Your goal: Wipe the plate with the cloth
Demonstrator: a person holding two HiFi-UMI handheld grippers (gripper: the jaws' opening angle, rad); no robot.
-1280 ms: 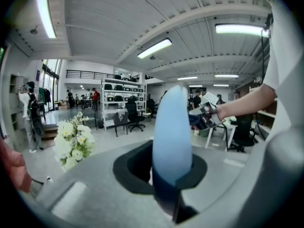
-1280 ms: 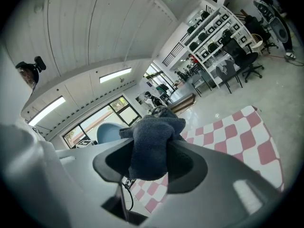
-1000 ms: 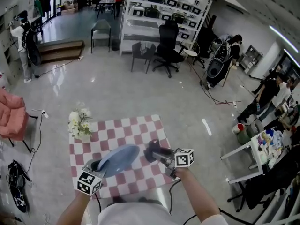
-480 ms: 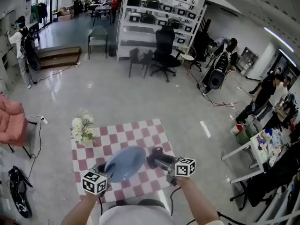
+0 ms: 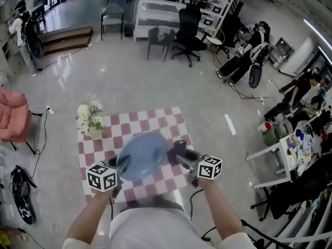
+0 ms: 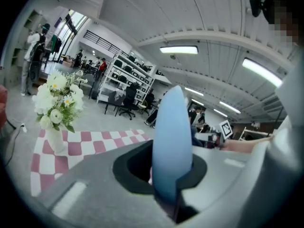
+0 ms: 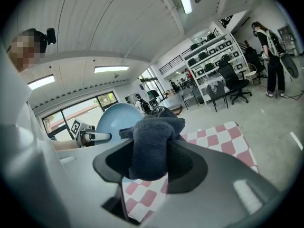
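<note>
Plate [image 5: 142, 154] tilted, clamped in L gripper [image 5: 122, 165], cloth [image 5: 173, 153] in R gripper [image 5: 180, 157]

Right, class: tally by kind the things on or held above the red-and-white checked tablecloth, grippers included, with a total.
Light blue round plate: 1
Dark grey cloth: 1
Vase of white flowers: 1
Two-jaw grippers: 2, left gripper, right gripper
Total: 5

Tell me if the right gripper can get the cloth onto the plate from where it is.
Probably yes. The right gripper is shut on the cloth right beside the plate, which the left gripper holds up by its rim; nothing shows between cloth and plate.
</note>
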